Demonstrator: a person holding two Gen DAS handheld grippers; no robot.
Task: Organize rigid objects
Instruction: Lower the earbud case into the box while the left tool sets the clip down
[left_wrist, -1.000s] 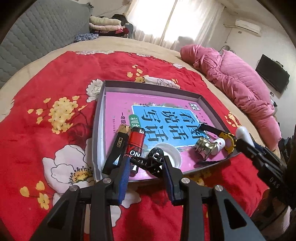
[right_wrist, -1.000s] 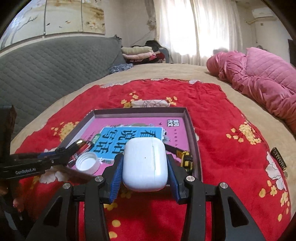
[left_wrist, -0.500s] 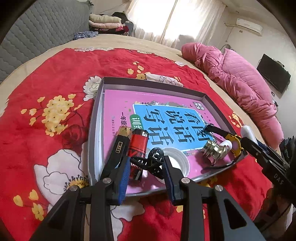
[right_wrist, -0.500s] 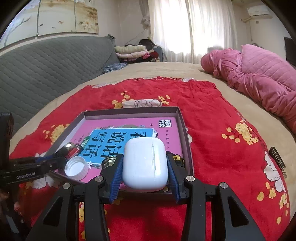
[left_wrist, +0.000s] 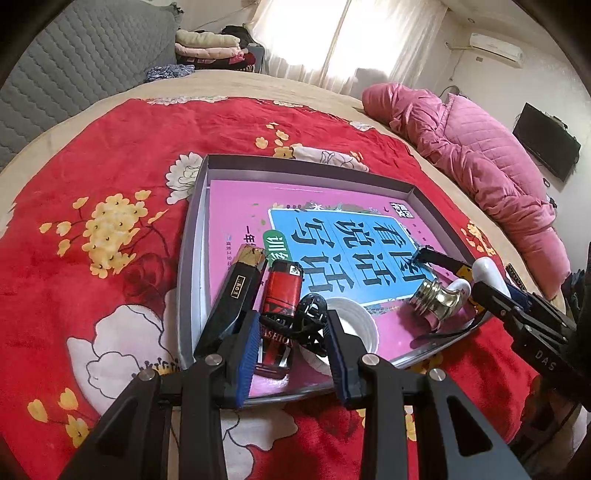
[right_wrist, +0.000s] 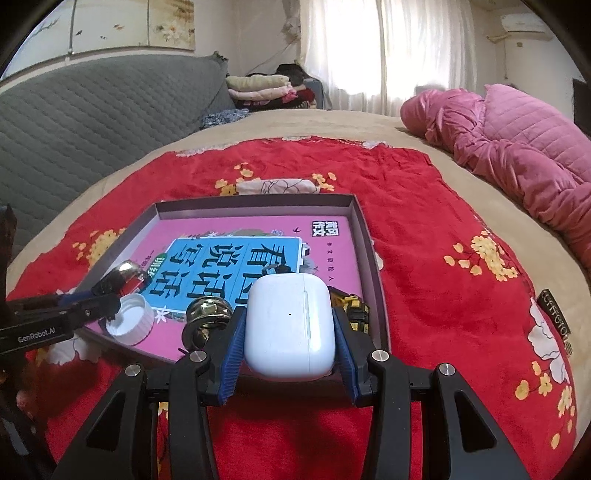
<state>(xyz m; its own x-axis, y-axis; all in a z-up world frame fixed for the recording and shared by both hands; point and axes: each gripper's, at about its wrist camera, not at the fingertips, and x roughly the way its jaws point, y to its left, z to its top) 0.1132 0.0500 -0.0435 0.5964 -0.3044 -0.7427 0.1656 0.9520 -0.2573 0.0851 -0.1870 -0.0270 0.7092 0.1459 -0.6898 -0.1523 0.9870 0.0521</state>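
Earbud case (right_wrist: 290, 325) sits clamped in right gripper (right_wrist: 288, 332), long axis pointing away along the fingers, over tray's (right_wrist: 373, 251) near right corner; free floor lies straight ahead, likely drop spot. Left gripper (left_wrist: 291, 341) holds small black clip (left_wrist: 308, 319) over tray's near edge, beside red lighter (left_wrist: 280, 299) and white cap (left_wrist: 354, 325). Right hand is nearer the open patch.

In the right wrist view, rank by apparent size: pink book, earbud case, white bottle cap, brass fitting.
1. pink book
2. earbud case, enlarged by nearness, held in the right gripper
3. white bottle cap
4. brass fitting, partly hidden, so close to the cap
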